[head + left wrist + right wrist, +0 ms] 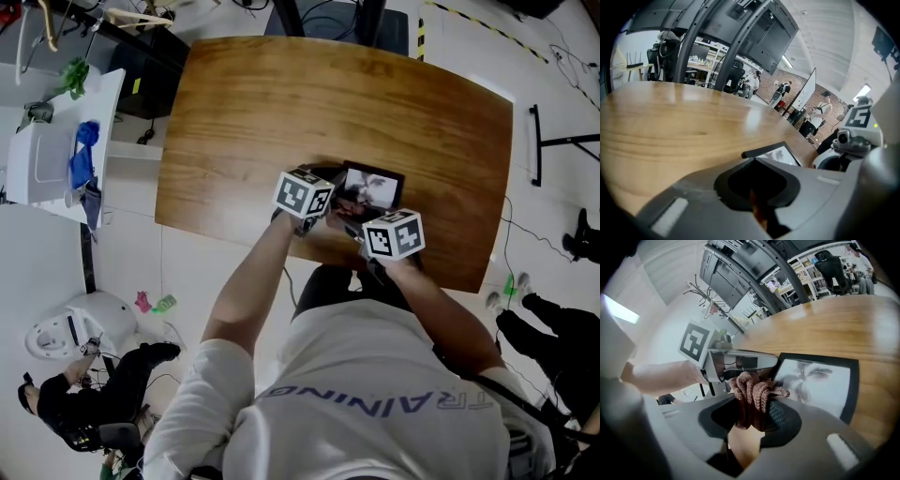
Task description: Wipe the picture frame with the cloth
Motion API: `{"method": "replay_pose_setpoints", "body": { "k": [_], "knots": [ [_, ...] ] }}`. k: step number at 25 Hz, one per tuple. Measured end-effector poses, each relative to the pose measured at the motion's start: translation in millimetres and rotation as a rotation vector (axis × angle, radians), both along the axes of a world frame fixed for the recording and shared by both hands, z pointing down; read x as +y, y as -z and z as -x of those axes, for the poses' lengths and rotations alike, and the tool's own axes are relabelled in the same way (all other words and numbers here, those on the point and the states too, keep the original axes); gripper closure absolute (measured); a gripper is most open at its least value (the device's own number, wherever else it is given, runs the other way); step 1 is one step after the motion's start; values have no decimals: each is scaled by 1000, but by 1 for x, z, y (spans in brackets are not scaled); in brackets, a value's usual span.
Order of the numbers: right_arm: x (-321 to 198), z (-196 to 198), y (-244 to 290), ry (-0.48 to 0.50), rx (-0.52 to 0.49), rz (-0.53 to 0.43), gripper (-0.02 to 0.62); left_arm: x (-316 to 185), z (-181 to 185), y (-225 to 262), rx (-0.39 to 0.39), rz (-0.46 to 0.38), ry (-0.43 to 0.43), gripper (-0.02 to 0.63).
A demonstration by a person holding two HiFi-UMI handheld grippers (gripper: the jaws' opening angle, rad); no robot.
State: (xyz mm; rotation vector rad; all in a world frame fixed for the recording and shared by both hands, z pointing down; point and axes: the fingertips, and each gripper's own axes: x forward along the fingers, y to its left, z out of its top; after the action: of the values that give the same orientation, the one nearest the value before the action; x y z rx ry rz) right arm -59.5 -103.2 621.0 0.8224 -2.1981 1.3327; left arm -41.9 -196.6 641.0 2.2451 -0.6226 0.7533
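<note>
Left hand-held gripper (317,217) and right hand-held gripper (354,227) crowded over picture frame (373,187), flat on wooden tabletop (281,103). Left gripper view: jaws pinched narrow, nothing between, frame just ahead. Right gripper view: clamped on brown cloth (752,394), bunched beside frame.

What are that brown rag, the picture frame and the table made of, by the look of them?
Cloth: soft knitted or looped fabric, perhaps terry or microfibre; its folds look ribbed and fuzzy.
Picture frame: smooth matte black border, plastic or painted wood; can't tell which.
Table: wood or wood veneer, with visible grain and a light sheen.
</note>
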Motion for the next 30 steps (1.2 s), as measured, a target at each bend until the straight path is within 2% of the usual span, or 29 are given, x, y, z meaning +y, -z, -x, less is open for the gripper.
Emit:
{"method": "replay_pose_setpoints", "body": {
  "k": [3,11,20,30],
  "knots": [
    [-3,3,-9,-19,1,22,463,-1,-1,2,0,-1,2,600],
    [-10,-19,-14,-136,-50,78,463,-1,1,1,6,1,8,600],
    [-1,-81,-15,-277,-54,105,463,-1,1,-1,6,-7,18,600],
    [12,-133,-14,-337,0,84,463,-1,1,0,4,-8,29,600]
  ]
}}
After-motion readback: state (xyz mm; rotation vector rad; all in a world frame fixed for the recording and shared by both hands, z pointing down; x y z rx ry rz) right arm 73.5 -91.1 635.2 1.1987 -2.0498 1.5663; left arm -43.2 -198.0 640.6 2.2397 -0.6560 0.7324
